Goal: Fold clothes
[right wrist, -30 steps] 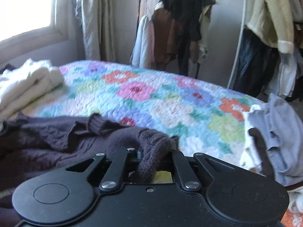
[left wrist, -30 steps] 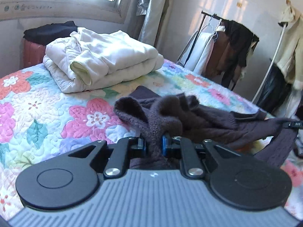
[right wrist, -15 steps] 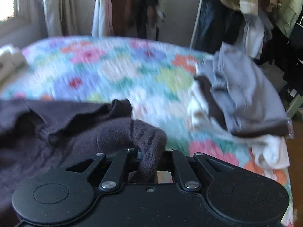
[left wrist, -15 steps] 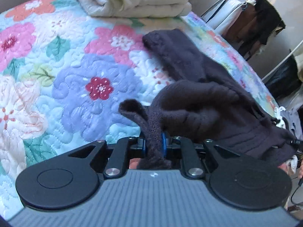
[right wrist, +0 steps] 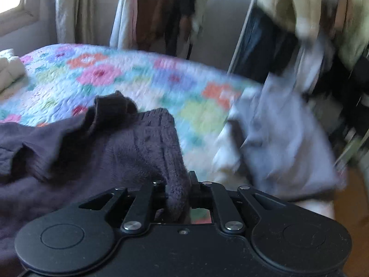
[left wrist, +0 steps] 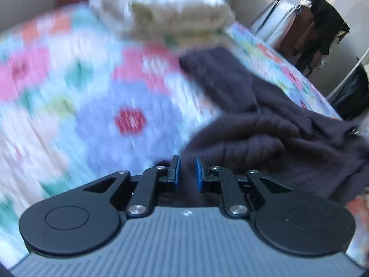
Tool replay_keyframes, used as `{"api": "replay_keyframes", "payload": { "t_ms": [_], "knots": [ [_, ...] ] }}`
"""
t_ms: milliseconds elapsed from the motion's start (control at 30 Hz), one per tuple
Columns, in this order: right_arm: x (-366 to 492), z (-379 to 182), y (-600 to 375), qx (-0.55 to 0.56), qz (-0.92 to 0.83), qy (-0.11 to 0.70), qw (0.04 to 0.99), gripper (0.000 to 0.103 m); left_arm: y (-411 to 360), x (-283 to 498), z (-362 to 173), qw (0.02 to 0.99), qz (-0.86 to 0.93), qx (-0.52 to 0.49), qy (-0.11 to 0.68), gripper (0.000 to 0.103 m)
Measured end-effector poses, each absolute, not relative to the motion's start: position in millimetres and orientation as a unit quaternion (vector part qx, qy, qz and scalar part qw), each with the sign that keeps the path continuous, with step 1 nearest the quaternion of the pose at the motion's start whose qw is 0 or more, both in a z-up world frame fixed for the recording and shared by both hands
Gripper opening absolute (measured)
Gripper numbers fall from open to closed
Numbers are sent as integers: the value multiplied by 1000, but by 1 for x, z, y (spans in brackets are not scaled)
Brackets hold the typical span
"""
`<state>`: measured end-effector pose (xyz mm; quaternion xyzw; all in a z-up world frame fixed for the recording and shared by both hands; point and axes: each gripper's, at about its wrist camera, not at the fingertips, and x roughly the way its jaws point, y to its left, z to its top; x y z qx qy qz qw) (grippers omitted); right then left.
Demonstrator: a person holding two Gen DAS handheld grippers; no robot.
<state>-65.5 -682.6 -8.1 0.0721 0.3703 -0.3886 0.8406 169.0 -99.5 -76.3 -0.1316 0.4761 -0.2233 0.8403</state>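
A dark purple knit sweater (left wrist: 265,124) lies bunched on the floral quilt (left wrist: 69,106). In the left wrist view my left gripper (left wrist: 186,170) has its blue pads slightly apart with no cloth between them; the sweater lies just beyond and to the right. In the right wrist view my right gripper (right wrist: 177,184) is shut on a fold of the same sweater (right wrist: 92,143), which spreads to the left over the quilt (right wrist: 129,78). Both views are motion-blurred.
A folded cream garment stack (left wrist: 161,13) sits at the far end of the bed, also at the left edge of the right wrist view (right wrist: 9,69). A grey and white clothes pile (right wrist: 276,143) lies at the bed's right edge. Clothes racks (right wrist: 166,11) stand by the wall.
My left gripper has let go of the sweater; its pads now stand apart and empty. My right gripper still holds its fold, and its view has swung back up and left.
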Motion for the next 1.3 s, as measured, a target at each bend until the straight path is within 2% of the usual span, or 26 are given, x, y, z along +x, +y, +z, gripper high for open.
{"api": "replay_keyframes", "payload": {
  "t_ms": [100,167,200,267,333,467,533,700,800,1000,1300],
  "knots": [
    [-74,-5,-640,38,-387,332,859,30,-90,176,-90,819,-218,-164,505,13],
    [-80,-2,-611,16,-385,306,870,34,-82,178,-82,817,-226,-194,494,11],
    [-84,2,-604,35,-366,302,880,38,-79,177,-77,818,-230,-206,485,11],
    [-92,11,-592,83,-321,294,896,38,-80,168,-65,828,-243,-201,464,11],
    [-88,11,-576,111,-260,310,908,38,-83,162,-56,837,-250,-183,452,11],
    [-79,-25,-528,135,-178,355,908,41,-95,156,-55,837,-260,-155,457,11],
    [-74,-43,-503,146,-138,376,905,48,-100,155,-64,825,-270,-164,468,11],
    [-75,-85,-454,133,-72,409,900,49,-107,151,-84,807,-283,-162,493,8],
    [-65,-97,-447,163,-42,416,894,49,-106,148,-76,812,-287,-170,479,8],
    [-49,-106,-445,257,16,405,877,49,-122,137,-69,833,-299,-114,453,8],
    [-33,-121,-446,336,9,392,856,51,-139,133,-75,836,-312,-69,446,8]
  ]
}}
